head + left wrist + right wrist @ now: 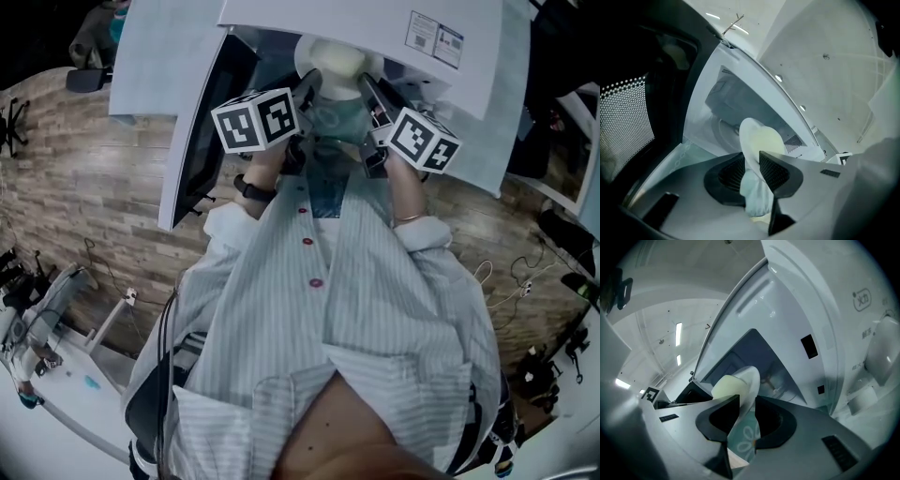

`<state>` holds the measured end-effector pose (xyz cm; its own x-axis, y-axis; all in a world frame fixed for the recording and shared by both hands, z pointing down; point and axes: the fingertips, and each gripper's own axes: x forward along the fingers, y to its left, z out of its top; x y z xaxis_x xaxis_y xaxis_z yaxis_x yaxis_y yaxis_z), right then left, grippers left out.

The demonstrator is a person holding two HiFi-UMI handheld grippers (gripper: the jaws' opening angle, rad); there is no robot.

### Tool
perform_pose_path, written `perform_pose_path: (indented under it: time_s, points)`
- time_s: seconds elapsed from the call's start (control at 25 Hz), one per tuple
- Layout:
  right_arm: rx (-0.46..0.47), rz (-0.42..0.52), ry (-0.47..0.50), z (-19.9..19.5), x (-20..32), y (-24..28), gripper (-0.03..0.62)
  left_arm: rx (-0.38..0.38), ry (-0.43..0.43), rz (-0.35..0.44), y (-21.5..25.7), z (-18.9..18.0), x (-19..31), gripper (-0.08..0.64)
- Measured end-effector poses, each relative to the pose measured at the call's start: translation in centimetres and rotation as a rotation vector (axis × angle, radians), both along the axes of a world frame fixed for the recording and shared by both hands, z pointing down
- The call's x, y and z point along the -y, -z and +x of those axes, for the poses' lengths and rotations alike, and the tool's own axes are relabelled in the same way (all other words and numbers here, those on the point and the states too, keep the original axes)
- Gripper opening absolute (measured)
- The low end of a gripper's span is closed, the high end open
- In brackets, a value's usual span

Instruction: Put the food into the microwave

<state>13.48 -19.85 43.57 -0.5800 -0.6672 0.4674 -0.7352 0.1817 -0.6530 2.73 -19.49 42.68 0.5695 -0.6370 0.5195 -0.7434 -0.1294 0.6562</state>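
A person stands at a white box-shaped microwave (740, 101) whose dark door with a dotted mesh window (628, 108) hangs open on the person's left. Both grippers carry one thing between them: a pale, round, thin-rimmed plate (746, 140) with a faint flower print, bearing a smooth, pale yellow rounded mound of food (768, 143). The left gripper (752, 164) has its dark ribbed jaws closed narrowly on the plate's left rim. The right gripper (745, 413) is clamped the same way on the opposite rim, so neither is empty or wide open. The plate is round and has no long axis. What matters is the line between the two grips, which runs side to side across the oven's mouth, with both hands about equally near the opening. The food sits on the far part of the plate, just beyond both sets of jaws and towards the oven. The open cavity lies straight ahead of the plate, and its round turntable (723, 136) shows on the floor beyond and below the rim. From the head view the plate appears to be at the mouth of the microwave, not yet set down. The coming move probably calls for carrying the plate forward, level and centred, clear of the door on the left, before lowering it onto the turntable.
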Motion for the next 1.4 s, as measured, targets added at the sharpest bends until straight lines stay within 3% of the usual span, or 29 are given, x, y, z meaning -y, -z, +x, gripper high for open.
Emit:
perform_pose_path:
  time_s: [0.88, 1.4]
  points:
    - [-0.039, -0.022, -0.018, -1.7, 0.4, -2.7, 0.117, 0.012, -0.028, -0.038, -3.3, -1.5, 0.4, 0.095]
    - [-0.078, -0.013, -0.069, -0.5, 2.5, -5.3, 0.118, 0.042, -0.029, -0.019, -5.9, -0.4, 2.7, 0.098]
